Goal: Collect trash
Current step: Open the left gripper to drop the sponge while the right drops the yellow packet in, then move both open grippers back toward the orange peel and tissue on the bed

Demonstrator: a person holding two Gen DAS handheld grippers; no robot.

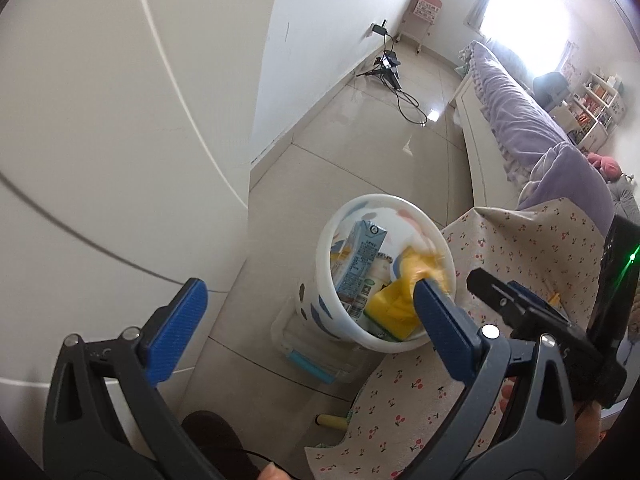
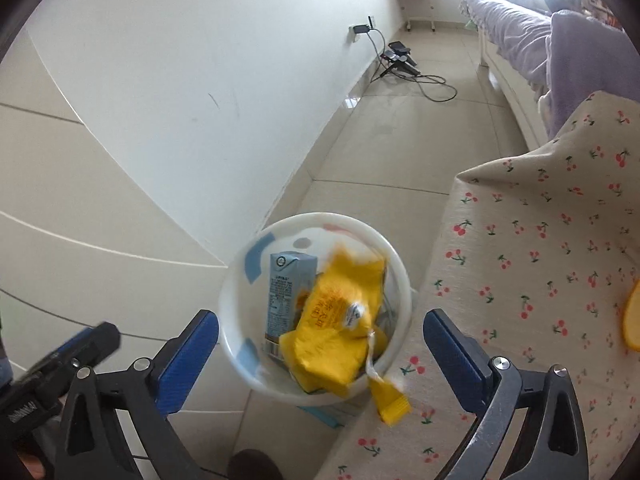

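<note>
A white bin with blue and pink spots stands on the floor beside the cherry-print table. In it are a blue milk carton, a small white bottle and a blurred yellow wrapper. My left gripper hangs open above the bin, nothing between its blue pads. In the right wrist view the bin lies under my open right gripper. The yellow wrapper sits loose across the bin's mouth beside the carton, one strip trailing over the near rim. Neither pad touches it.
The cherry-print tablecloth borders the bin on the right, with an orange thing at its far edge. White cupboard doors stand to the left. A blue-and-white object lies under the bin. Cables, a tripod and a bed lie beyond.
</note>
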